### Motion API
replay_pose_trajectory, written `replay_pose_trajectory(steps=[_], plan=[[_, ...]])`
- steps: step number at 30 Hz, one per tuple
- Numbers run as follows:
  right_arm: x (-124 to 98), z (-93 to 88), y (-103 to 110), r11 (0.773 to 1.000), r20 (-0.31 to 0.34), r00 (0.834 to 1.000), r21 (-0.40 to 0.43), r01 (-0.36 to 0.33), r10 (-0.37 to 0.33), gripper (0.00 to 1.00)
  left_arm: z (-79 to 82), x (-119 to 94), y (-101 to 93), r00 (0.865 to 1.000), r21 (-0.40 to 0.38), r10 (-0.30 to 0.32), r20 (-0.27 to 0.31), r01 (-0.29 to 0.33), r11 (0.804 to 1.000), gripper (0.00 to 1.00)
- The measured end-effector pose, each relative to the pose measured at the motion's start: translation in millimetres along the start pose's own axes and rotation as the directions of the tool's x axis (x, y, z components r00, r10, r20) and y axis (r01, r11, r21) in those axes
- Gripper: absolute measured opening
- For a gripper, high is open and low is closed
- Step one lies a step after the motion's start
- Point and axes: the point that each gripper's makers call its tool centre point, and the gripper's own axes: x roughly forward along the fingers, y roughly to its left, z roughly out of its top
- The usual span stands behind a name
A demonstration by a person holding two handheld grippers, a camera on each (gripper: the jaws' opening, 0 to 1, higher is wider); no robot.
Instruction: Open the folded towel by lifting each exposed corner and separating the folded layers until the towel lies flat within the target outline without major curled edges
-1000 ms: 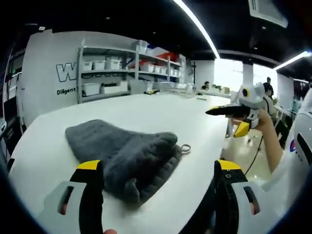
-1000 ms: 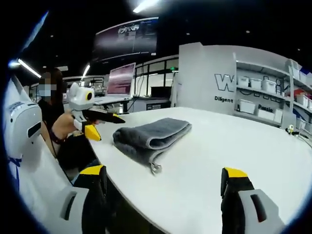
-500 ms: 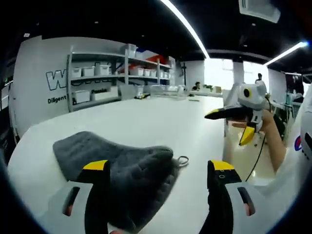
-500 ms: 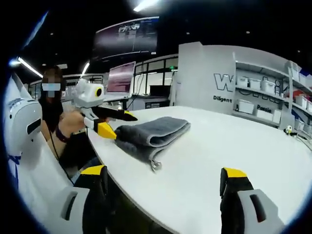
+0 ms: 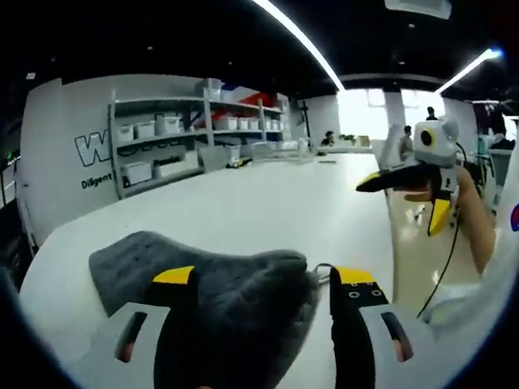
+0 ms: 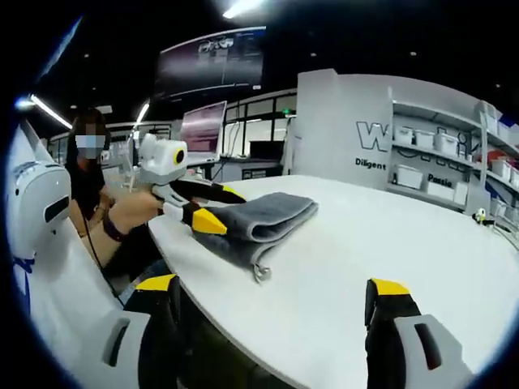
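Two yellow-tipped jaws of the left gripper point(image 5: 263, 279) stand wide astride the folded grey towel point(image 5: 231, 284), near the white table's point(image 5: 268, 203) rounded edge. Right gripper point(image 6: 272, 296) hangs wide apart over bare tabletop. Behind, shelves point(image 5: 174, 138) carry white bins point(image 5: 136, 172); the wall point(image 6: 340, 130) reads "Diligent", larger letters cut off.

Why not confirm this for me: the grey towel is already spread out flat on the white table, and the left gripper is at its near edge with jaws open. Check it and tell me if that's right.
One thing is wrong: the towel is still folded, its layers stacked in a thick fold, as the right gripper view shows. The rest holds: it lies on the white table, and the left gripper is at its near edge with jaws open.
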Motion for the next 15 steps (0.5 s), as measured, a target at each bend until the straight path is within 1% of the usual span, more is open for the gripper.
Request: replay_pose_trajectory(steps=[6, 11, 13, 15], plan=[[-1, -4.1, -1, 1.000, -0.004, 1.000, 0.007, 0.002, -0.002, 0.95, -4.3, 5, 3.2, 0.999, 0.017, 0.030, -0.013, -0.029, 0.999, 0.57], [-1, -6.5, -1, 1.000, -0.007, 1.000, 0.011, 0.004, -0.004, 0.95, -4.8, 9, -2.6, 1.000, 0.036, 0.020, -0.013, -0.020, 0.999, 0.53], [-1, -7.6, -1, 1.000, -0.008, 1.000, 0.015, 0.005, -0.005, 0.95, -3.2, 11, -5.7, 1.000, 0.063, 0.016, -0.004, -0.015, 0.998, 0.50], [-1, -8.1, -1, 1.000, -0.008, 1.000, 0.015, 0.003, -0.003, 0.95, -2.6, 12, -7.5, 1.000, 0.074, 0.011, -0.002, -0.011, 0.997, 0.48]])
